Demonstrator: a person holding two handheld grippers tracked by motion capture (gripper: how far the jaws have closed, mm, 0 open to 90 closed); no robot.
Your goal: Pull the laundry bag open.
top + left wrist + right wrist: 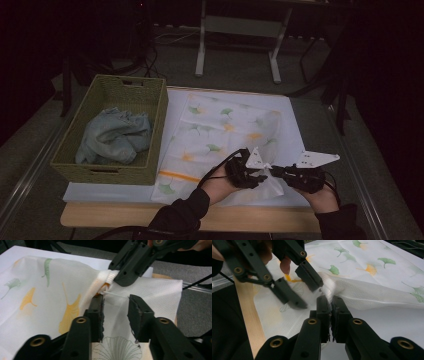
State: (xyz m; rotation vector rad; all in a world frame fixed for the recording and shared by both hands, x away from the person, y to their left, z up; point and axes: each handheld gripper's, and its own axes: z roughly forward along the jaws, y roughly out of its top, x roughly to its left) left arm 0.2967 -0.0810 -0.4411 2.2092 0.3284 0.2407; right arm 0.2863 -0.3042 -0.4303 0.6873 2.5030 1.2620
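A white cloth (235,130) printed with green and orange ginkgo leaves lies spread on the worktop (100,212), and its near edge is gathered up between the two grippers. The right gripper (331,305) has its jaws pressed tight on a bunched fold of that cloth, the white ridge of fabric rising straight out from between them. The left gripper (115,300) stands just beside it with its jaws a moderate way apart, the cloth lying between and under them but not pinched; the right gripper's jaws clamp the rolled fold just beyond the left jaws' tips. In the high view both grippers sit close together at the cloth's near edge, left gripper (261,176) and right gripper (276,171) almost touching. Well off to the left of the jaws stands a woven green basket (150,107) holding a crumpled pale blue garment (114,135). No writing, label or brand can be read on anything.
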